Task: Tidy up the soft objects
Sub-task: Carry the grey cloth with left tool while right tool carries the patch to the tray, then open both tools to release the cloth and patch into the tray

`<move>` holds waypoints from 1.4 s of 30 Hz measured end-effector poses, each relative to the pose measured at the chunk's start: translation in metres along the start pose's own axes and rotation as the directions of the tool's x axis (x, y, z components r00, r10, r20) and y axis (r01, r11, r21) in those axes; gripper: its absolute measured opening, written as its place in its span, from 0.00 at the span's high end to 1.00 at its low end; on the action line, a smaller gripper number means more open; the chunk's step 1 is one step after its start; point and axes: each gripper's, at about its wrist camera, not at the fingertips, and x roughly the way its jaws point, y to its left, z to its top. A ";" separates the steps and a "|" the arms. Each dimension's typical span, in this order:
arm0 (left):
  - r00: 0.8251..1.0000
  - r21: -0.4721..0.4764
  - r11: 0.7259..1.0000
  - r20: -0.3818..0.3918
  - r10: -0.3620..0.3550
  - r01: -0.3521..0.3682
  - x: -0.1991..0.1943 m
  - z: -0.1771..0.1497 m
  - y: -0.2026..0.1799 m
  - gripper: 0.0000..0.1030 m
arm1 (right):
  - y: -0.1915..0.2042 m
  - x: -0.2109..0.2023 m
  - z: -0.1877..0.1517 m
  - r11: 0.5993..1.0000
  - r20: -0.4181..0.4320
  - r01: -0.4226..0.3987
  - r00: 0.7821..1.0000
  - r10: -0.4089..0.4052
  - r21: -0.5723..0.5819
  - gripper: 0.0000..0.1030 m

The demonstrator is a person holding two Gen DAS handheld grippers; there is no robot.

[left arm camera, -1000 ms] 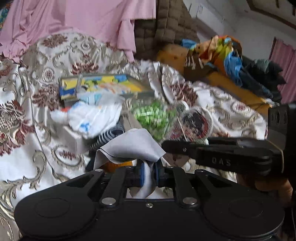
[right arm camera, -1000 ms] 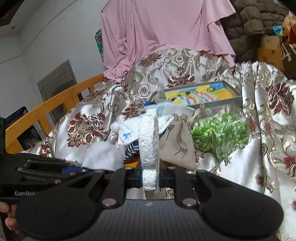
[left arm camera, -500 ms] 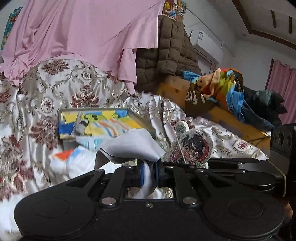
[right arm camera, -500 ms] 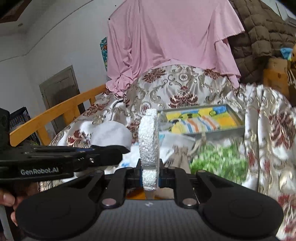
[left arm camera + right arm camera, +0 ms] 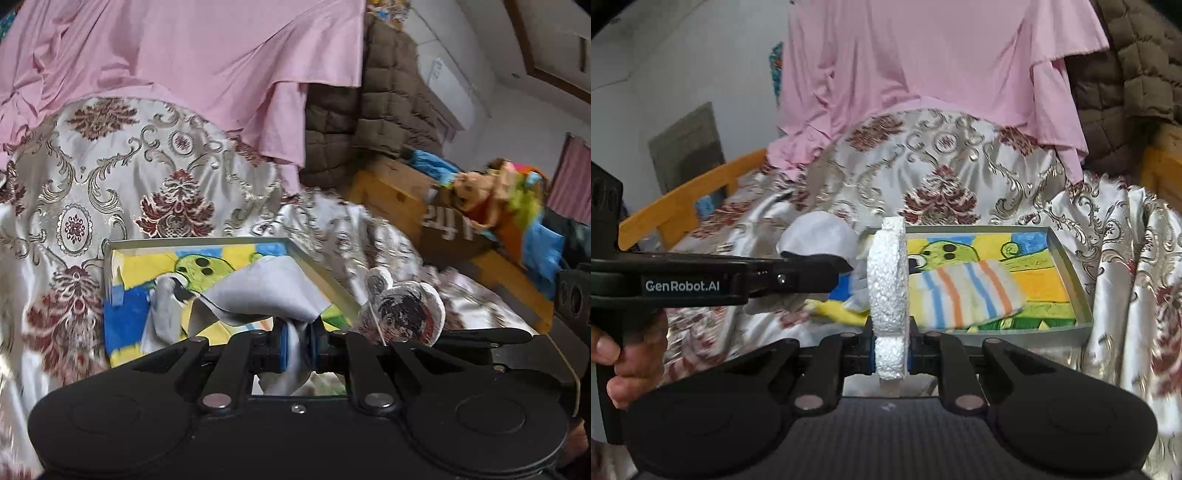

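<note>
Both grippers carry loads: left gripper [image 5: 295, 345] pinches the grey cloth [image 5: 266, 291], right gripper [image 5: 890, 345] clamps the foam disc [image 5: 886, 280] (edge-on), with the tray [image 5: 1067, 266] just beyond, slightly right.

Both my tools are now up over the grey tray [image 5: 1067, 258], where a second ago they hung low above the pile of bags and cloths. That pile has dropped out of view. The left tool [image 5: 846, 264] now reaches ahead beside the right tool [image 5: 889, 354].
</note>
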 end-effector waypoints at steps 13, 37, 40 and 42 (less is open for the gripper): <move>0.989 -0.062 0.995 -0.127 0.071 -0.080 0.119 0.016 0.069 0.88 | -0.054 0.126 0.028 0.994 -0.168 0.037 0.986 -0.019 0.105 0.86; 0.946 -0.004 0.979 -0.260 0.195 -0.203 0.155 0.002 0.068 0.81 | -0.080 0.145 0.030 0.985 -0.241 0.126 0.966 -0.096 0.116 0.58; 0.943 -0.007 0.977 -0.262 0.204 -0.214 0.153 0.003 0.067 0.80 | -0.083 0.142 0.032 0.984 -0.265 0.142 0.958 -0.108 0.112 0.48; 0.941 -0.007 0.976 -0.266 0.208 -0.218 0.152 0.004 0.065 0.76 | -0.084 0.140 0.034 0.983 -0.282 0.149 0.953 -0.113 0.110 0.44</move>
